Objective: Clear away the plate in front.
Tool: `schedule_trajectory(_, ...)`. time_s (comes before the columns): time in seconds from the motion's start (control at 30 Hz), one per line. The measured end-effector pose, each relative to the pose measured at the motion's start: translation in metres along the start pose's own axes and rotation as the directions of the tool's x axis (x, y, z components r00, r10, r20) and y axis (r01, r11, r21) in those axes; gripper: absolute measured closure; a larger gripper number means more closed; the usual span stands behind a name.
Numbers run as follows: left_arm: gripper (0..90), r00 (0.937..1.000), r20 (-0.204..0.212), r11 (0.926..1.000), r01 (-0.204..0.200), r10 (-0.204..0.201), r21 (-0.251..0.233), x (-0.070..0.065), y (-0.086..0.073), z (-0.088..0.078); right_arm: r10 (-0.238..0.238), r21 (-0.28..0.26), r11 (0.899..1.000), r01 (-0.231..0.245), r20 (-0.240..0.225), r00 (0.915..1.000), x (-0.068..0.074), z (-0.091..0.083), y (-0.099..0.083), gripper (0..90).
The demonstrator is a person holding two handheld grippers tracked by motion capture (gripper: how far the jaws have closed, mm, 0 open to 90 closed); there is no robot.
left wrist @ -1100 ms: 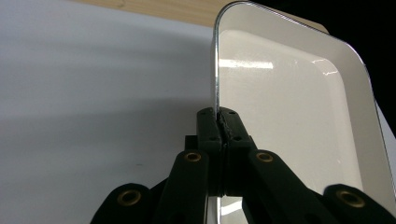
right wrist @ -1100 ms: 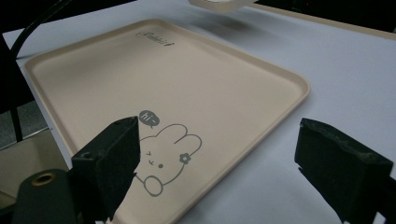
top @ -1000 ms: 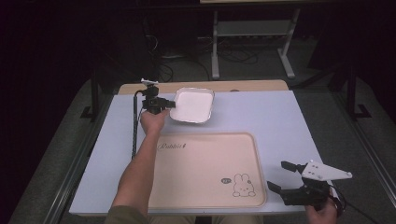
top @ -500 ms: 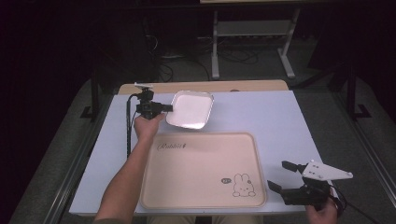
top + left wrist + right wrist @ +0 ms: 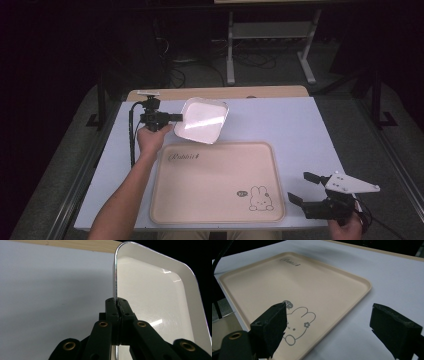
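A white rectangular dish [image 5: 201, 120] hangs tilted above the table's far middle, lifted by its left rim. My left gripper [image 5: 176, 117] is shut on that rim; in the left gripper view the pads [image 5: 119, 307] pinch the dish's thin edge [image 5: 115, 277], and the dish's glossy inside [image 5: 155, 297] faces right. A beige tray [image 5: 218, 182] with a rabbit drawing [image 5: 261, 197] lies flat at the near middle of the table. My right gripper [image 5: 304, 188] stays open near the table's near right corner; its jaws in the right gripper view stand wide apart beside the tray [image 5: 287, 282].
The table has a pale blue-white top [image 5: 280, 120] with a wooden strip [image 5: 240, 92] along its far edge. A black cable [image 5: 132, 135] trails from the left gripper. Beyond the table stand a metal frame [image 5: 270, 35] and cables on a dark floor.
The left hand has lifted the white dish and carried it towards the tray, tilting it more steeply. The right gripper has not moved.
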State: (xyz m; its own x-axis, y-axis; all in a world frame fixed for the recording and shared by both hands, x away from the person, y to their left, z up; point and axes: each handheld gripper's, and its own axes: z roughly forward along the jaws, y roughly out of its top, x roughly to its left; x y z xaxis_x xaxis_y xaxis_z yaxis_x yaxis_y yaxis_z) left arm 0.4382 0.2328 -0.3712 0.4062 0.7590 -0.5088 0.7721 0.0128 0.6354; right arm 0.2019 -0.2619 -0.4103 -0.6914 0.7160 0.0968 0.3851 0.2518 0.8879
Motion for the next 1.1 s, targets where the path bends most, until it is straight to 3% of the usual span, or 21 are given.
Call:
schedule_trajectory(0.57, 88.9, 0.9996, 0.006, 0.9996, -0.027, 0.027, 0.003, -0.007, -0.034, -0.035, -0.005, 0.0, 1.0, 0.005, 0.0, 1.0, 0.001, 0.0, 0.0, 13.3)
schedule_trajectory(0.77, 88.9, 0.9991, 0.037, 0.9998, -0.022, 0.022, -0.002, -0.007, -0.049, -0.041, -0.011, 0.007, 1.0, 0.011, -0.001, 0.9999, 0.002, 0.001, 0.001, 13.3)
schedule_trajectory(1.1, 88.9, 0.9985, 0.046, 0.9995, -0.029, 0.029, 0.008, -0.009, -0.066, -0.05, -0.012, 0.011, 1.0, 0.012, 0.011, 0.9999, 0.002, 0.0, 0.001, 13.3)
